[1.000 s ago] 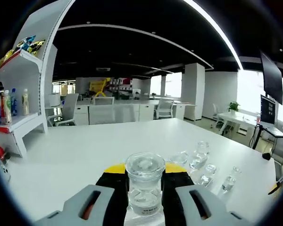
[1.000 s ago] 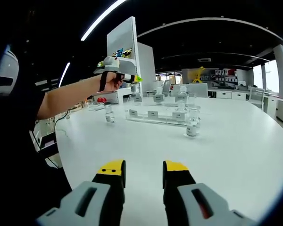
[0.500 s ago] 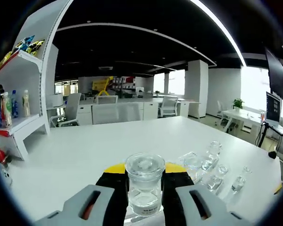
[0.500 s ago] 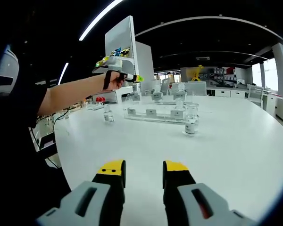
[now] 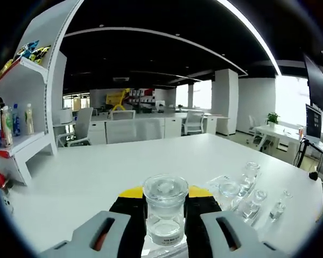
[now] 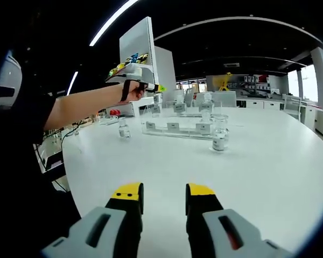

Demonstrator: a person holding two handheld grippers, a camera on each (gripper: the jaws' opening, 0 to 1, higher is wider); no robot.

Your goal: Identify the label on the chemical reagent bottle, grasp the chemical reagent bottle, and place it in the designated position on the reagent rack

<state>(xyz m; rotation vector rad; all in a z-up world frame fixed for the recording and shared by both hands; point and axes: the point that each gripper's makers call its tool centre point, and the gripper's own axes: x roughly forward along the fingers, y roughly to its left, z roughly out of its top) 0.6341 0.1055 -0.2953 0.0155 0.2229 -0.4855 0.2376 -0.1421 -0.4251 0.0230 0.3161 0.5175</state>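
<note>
Reagent bottle [image 5: 165, 215] clamped in left gripper [image 5: 165, 200], right gripper [image 6: 161, 194] parted, empty — rack [image 6: 177, 124] ahead

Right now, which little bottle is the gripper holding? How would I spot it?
Find the big white table, then the left gripper with yellow-tipped black jaws. Between them stands the reagent bottle: clear glass, wide round stopper, small white label. Unlike the other small bottles standing free to its right, it is clamped.

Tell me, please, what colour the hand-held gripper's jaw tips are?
Yellow, on black jaws; clearest in the right gripper view.
</note>
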